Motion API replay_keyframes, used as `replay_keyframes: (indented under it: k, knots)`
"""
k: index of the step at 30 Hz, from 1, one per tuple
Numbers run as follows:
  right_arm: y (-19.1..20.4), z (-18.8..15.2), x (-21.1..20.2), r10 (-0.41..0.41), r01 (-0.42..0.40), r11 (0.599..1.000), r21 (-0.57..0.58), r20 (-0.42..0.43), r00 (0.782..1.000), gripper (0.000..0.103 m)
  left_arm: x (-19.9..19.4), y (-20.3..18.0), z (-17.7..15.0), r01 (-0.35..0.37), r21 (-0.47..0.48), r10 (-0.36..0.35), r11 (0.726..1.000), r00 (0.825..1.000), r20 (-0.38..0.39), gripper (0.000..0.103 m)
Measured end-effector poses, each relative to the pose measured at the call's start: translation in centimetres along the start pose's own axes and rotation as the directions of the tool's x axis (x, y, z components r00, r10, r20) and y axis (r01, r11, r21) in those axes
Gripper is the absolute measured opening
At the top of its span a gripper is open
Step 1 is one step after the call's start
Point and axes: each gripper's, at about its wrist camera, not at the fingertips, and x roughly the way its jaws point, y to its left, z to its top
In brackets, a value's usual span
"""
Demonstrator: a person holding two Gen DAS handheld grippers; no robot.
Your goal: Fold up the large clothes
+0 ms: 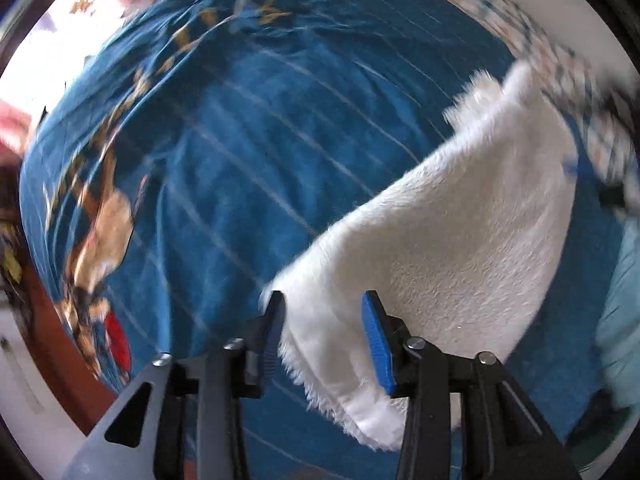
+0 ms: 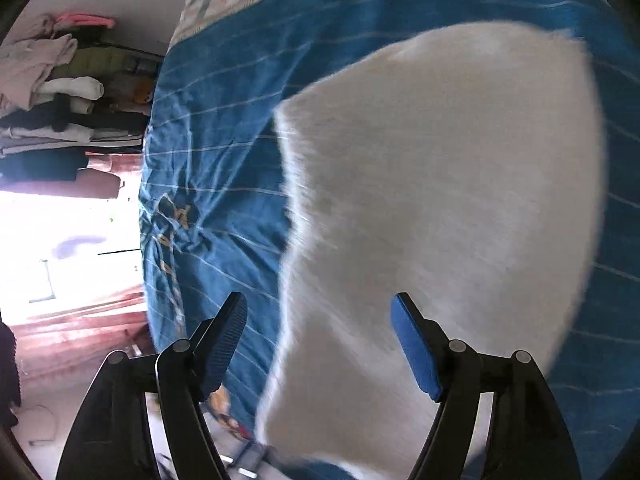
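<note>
The left gripper (image 1: 324,322) has its jaws apart, a corner of the white fluffy garment (image 1: 460,232) lying between them. The right gripper (image 2: 320,340) also has its jaws spread wide above the garment, which lies on the blue bedspread (image 2: 224,120).

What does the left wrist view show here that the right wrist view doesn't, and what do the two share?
Only the left wrist view shows the cartoon print along the bedspread's edge and a pale blue cloth at far right. Only the right wrist view shows the piled clothes against the wall and the bright doorway. Both show the white fluffy garment on the blue striped bedspread, and an open gripper: left gripper, right gripper, with the fabric lying between the fingers, not visibly clamped.
</note>
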Motion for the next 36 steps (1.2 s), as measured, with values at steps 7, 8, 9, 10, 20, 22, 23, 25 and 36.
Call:
replay_keyframes:
  k: [7, 8, 9, 10, 20, 22, 23, 25, 36]
  knots:
    - [-10.5, -10.0, -2.4, -0.1, 0.105, 0.981, 0.164, -0.042, 0.994, 0.076, 2.8, 3.6, 1.4, 0.172, -0.13, -0.182, 0.976, 0.981, -0.063, 0.053]
    - [-11.7, -10.9, -2.1, -0.092, 0.1, 0.977, 0.189, -0.055, 0.994, 0.076, 3.6, 3.2, 1.8, 0.184, -0.108, -0.192, 0.977, 0.979, -0.068, 0.053]
    - [-13.5, -13.0, -1.2, -0.074, 0.092, 0.969, 0.23, -0.084, 0.994, 0.076, 4.1, 2.8, 1.9, 0.192, -0.088, -0.199, 0.978, 0.977, -0.078, 0.053]
    - [-14.9, -14.3, -0.1, -0.064, 0.089, 0.961, 0.261, -0.104, 0.993, 0.076, 5.0, 1.9, 2.1, 0.169, -0.055, -0.174, 0.984, 0.98, -0.097, 0.053]
    - [-16.9, -21.5, 6.1, 0.08, -0.053, 0.934, 0.355, -0.063, 0.995, 0.013, 5.7, -0.2, 0.5, 0.038, 0.116, -0.04, 0.993, 0.999, 0.017, 0.017]
    - [-16.7, -22.0, 5.4, 0.068, -0.042, 0.929, 0.369, -0.057, 0.996, 0.012, 4.4, 0.1, -1.4, 0.02, 0.143, -0.022, 0.99, 1.0, 0.014, 0.017]
    - [-17.0, -22.5, 4.6, 0.07, -0.041, 0.919, 0.392, -0.06, 0.996, 0.012, 3.9, 0.2, -2.5, 0.008, 0.161, -0.009, 0.987, 1.0, 0.007, 0.017]
    - [-16.9, -23.6, 4.0, 0.03, 0.009, 0.929, 0.37, -0.098, 0.995, 0.011, 3.9, 0.5, -3.9, -0.01, 0.179, 0.014, 0.984, 1.0, -0.02, 0.017]
    - [-20.8, -14.9, -1.2, 0.015, -0.01, 0.973, 0.231, -0.02, 1.0, 0.071, 0.9, 3.1, -1.6, -0.047, 0.038, 0.046, 0.998, 0.998, 0.032, 0.05]
